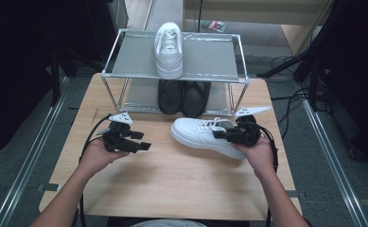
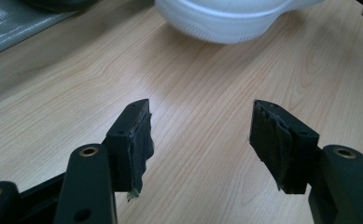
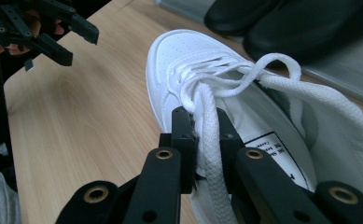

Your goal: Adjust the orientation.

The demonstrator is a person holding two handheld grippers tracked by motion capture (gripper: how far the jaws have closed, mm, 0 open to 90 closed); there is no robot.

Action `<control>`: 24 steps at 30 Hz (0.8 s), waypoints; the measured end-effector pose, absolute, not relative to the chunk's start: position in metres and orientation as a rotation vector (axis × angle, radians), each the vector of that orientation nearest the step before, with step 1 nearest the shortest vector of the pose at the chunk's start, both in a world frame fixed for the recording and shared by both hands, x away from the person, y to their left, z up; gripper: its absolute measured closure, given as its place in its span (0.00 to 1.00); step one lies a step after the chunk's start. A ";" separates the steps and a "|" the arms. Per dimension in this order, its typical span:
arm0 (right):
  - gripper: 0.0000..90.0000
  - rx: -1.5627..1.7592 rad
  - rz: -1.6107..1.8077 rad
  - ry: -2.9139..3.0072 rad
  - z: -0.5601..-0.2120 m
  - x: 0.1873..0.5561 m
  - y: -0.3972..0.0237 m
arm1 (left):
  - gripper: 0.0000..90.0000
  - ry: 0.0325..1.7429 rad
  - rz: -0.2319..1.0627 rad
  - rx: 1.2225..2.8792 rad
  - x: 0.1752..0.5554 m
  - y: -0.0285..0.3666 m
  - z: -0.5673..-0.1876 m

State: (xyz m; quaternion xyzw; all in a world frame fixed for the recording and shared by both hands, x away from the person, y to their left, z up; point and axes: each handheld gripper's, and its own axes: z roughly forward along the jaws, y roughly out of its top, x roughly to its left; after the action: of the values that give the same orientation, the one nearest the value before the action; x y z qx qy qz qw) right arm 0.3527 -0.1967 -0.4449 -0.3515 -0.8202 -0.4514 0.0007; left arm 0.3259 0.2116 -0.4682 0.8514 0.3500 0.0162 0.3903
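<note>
Wooden desk (image 1: 172,179): your right hand-held gripper (image 3: 201,128) is clamped on the lace (image 3: 212,140) of the white shoe (image 1: 198,133), toe pointing to 9 o'clock toward your left hand-held gripper (image 1: 141,142), jaws apart.

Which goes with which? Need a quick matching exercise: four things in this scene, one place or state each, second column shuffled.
Things:
1. white shoe on the table
2. second white shoe
3. black shoes
4. left gripper

Places or states:
A. on the rack's lower shelf
B. jaws open, nothing between them
C. on the rack's top shelf
D. its lace pinched by the right gripper

Pairs: 1-D, 2-C, 3-A, 4-B
</note>
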 end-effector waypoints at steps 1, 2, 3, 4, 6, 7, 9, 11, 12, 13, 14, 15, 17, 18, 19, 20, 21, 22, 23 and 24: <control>0.94 -1.097 -1.415 -2.576 -0.445 0.352 -0.193 | 0.44 0.894 0.043 2.161 0.325 0.212 -0.468; 0.94 -1.085 -1.414 -2.584 -0.445 0.352 -0.187 | 0.44 0.899 0.044 2.156 0.324 0.213 -0.468; 0.94 -1.085 -1.414 -2.584 -0.445 0.352 -0.187 | 0.44 0.899 0.044 2.156 0.324 0.213 -0.468; 0.94 -1.069 -1.406 -2.595 -0.447 0.350 -0.177 | 0.44 0.903 0.042 2.147 0.322 0.213 -0.468; 0.94 -1.070 -1.400 -2.594 -0.449 0.349 -0.168 | 0.44 0.907 0.046 2.146 0.321 0.213 -0.468; 0.94 -1.070 -1.396 -2.598 -0.450 0.348 -0.164 | 0.44 0.907 0.046 2.146 0.321 0.213 -0.468; 0.94 -1.057 -1.382 -2.613 -0.453 0.346 -0.154 | 0.44 0.910 0.044 2.140 0.319 0.212 -0.468; 0.94 -1.044 -1.368 -2.628 -0.455 0.344 -0.146 | 0.44 0.903 0.047 2.148 0.318 0.210 -0.468; 0.94 -1.043 -1.362 -2.624 -0.457 0.343 -0.142 | 0.44 0.901 0.048 2.150 0.318 0.209 -0.468; 0.94 -1.043 -1.362 -2.624 -0.457 0.343 -0.142 | 0.44 0.901 0.048 2.150 0.318 0.209 -0.468; 0.94 -1.040 -1.360 -2.617 -0.461 0.341 -0.135 | 0.44 0.893 0.045 2.154 0.317 0.207 -0.469; 0.94 -1.038 -1.355 -2.615 -0.463 0.340 -0.133 | 0.44 0.888 0.046 2.156 0.317 0.206 -0.469; 0.94 -1.040 -1.357 -2.616 -0.465 0.337 -0.129 | 0.44 0.886 0.041 2.156 0.317 0.205 -0.469; 0.94 -1.039 -1.359 -2.622 -0.466 0.335 -0.127 | 0.44 0.880 0.044 2.159 0.317 0.204 -0.468; 0.94 -1.048 -1.359 -2.617 -0.468 0.331 -0.123 | 0.44 0.876 0.045 2.163 0.317 0.203 -0.468; 0.94 -1.050 -1.365 -2.610 -0.469 0.329 -0.122 | 0.44 0.873 0.043 2.162 0.317 0.203 -0.468; 0.94 -1.053 -1.367 -2.606 -0.470 0.327 -0.120 | 0.44 0.873 0.037 2.159 0.317 0.202 -0.468; 0.94 -1.056 -1.362 -2.601 -0.471 0.326 -0.119 | 0.44 0.870 0.037 2.161 0.317 0.202 -0.468; 0.94 -1.056 -1.355 -2.598 -0.472 0.324 -0.117 | 0.44 0.868 0.039 2.162 0.318 0.201 -0.468; 0.93 -1.047 -1.351 -2.610 -0.474 0.322 -0.115 | 0.44 0.867 0.040 2.163 0.318 0.200 -0.469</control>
State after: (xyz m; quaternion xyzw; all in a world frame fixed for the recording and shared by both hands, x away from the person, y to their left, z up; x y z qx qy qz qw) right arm 0.3221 -0.1146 -0.4737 -0.3355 -0.8365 -0.4331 0.0110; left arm 0.3181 0.2004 -0.4687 0.8529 0.3420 0.0156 0.3942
